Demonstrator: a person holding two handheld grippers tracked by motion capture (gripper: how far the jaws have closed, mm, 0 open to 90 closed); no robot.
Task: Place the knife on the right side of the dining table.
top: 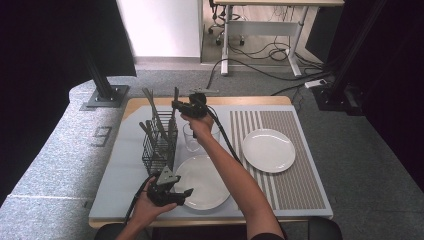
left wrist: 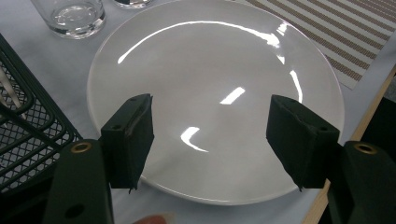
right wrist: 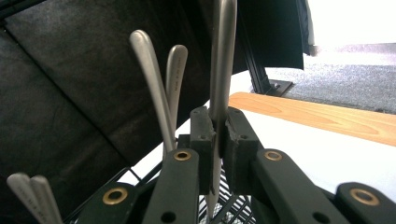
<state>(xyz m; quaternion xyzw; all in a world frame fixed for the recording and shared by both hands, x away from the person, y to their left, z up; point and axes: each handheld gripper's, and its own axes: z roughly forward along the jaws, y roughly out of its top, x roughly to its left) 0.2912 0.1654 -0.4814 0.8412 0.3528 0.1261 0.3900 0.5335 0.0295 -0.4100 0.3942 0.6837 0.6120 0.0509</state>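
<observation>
Right tool (right wrist: 217,140) pinches one cutlery handle (right wrist: 223,56) upright in the wire basket (top: 159,150), likely to lift it, while left tool (left wrist: 210,140) hovers open over the near plate (left wrist: 215,70)

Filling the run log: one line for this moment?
right tool: shut on cutlery handle above wire caddy | left tool: open, over near plate | far plate: on striped mat
</observation>
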